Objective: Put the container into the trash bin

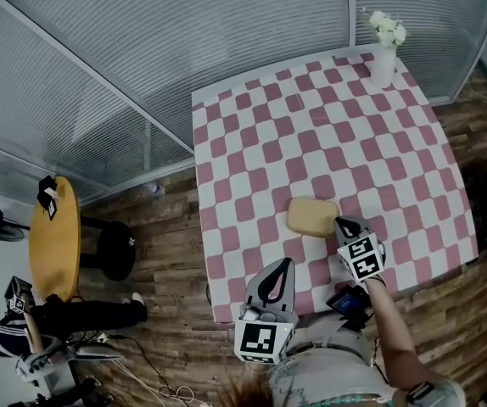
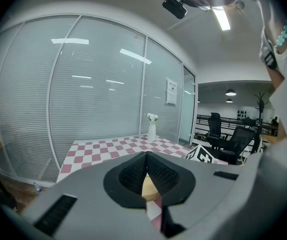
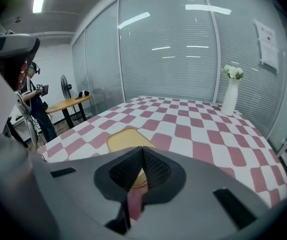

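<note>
Your right gripper (image 1: 343, 223) is clenched, with its two jaws pressed together and nothing between them. It points downward at the surface (image 1: 311, 125), which has a red and white checked cloth. The container (image 1: 313, 217), a flat tan box with rounded corners, lies just in front of this gripper and a little to its left, near the edge of the surface on your side. In the head view the gripper tip is just beside the right near corner of the container; I cannot tell if it touches. The longer side of the container runs across, from left to right in the head view.

Your left gripper (image 1: 284, 263) is also clenched and empty. It hangs over the near edge of the surface, below and to the left of the container, and farther from it than the right one. So the right gripper is better placed, I think, but its jaws must open first.

The trash bin is in no view. The height of the container is also hard to judge.
</note>
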Demonstrator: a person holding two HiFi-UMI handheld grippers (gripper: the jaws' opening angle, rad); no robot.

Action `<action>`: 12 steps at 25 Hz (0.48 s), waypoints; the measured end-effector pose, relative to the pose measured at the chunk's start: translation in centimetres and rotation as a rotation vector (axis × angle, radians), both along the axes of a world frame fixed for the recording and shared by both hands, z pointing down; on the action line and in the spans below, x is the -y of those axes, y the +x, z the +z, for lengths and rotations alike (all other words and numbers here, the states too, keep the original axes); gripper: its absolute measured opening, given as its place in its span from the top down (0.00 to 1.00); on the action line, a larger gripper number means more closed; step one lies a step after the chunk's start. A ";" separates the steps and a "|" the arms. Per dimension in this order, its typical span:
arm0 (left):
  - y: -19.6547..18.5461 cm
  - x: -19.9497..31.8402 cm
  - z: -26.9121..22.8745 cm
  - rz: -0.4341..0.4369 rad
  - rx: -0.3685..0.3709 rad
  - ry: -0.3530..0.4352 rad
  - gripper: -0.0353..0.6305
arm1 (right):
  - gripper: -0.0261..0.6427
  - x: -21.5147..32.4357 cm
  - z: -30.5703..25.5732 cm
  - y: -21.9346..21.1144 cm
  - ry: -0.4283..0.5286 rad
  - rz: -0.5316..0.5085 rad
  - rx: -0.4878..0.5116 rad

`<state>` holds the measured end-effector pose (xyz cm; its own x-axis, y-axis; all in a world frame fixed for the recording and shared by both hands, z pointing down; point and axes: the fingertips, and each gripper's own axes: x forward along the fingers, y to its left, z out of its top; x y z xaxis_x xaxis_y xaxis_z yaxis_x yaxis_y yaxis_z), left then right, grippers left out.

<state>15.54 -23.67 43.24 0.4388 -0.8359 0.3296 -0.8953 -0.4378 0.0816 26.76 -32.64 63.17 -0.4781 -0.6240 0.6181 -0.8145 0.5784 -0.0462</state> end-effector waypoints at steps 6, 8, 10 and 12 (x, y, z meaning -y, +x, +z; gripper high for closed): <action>0.3 0.3 0.4 0.006 0.000 -0.014 0.94 | 0.97 0.8 2.1 0.6 -0.073 0.072 -0.013; 0.4 0.4 0.5 0.005 -0.001 -0.022 0.94 | 0.92 1.1 2.9 0.9 -0.125 0.123 0.013; 0.4 0.5 0.5 0.001 -0.002 -0.028 0.94 | 0.88 1.3 3.7 1.0 -0.180 0.168 0.048; 0.2 0.7 0.5 -0.005 -0.001 -0.027 0.94 | 0.85 1.4 4.4 1.1 -0.217 0.195 0.056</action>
<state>15.79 -24.32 43.75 0.4347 -0.8289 0.3522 -0.8976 -0.4307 0.0941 27.82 -34.06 67.60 -0.3998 -0.5637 0.7228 -0.9017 0.3832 -0.2000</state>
